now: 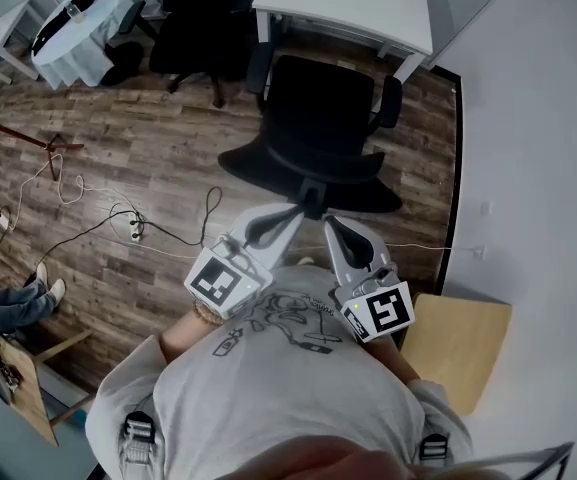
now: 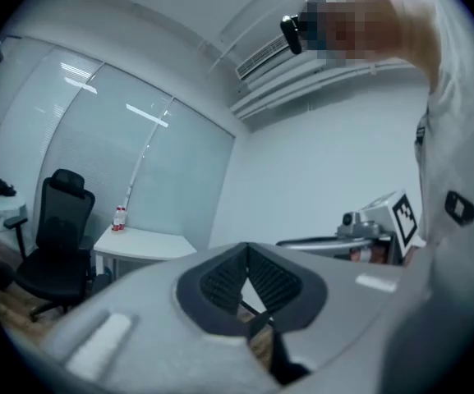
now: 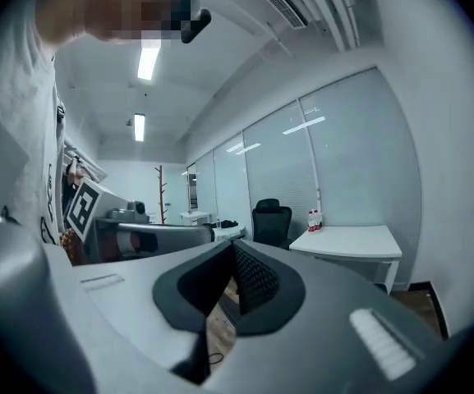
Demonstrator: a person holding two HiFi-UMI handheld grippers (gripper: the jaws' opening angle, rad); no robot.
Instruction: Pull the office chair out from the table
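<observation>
left gripper [image 1: 290,216] and right gripper [image 1: 331,225] — fingers clenched on nothing — hover near the office chair [image 1: 320,118].

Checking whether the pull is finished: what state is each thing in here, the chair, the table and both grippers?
Black office chair with armrests: upright, out in the open, not gripped.
White rectangular table: standing, the chair's seat not beneath it.
Left gripper: shut, empty.
Right gripper: shut, empty.

Two office chairs [image 1: 318,133] [image 1: 196,30], two hand-held grippers [image 1: 288,218] [image 1: 332,226], one desk [image 1: 368,8], one round table [image 1: 73,53]
</observation>
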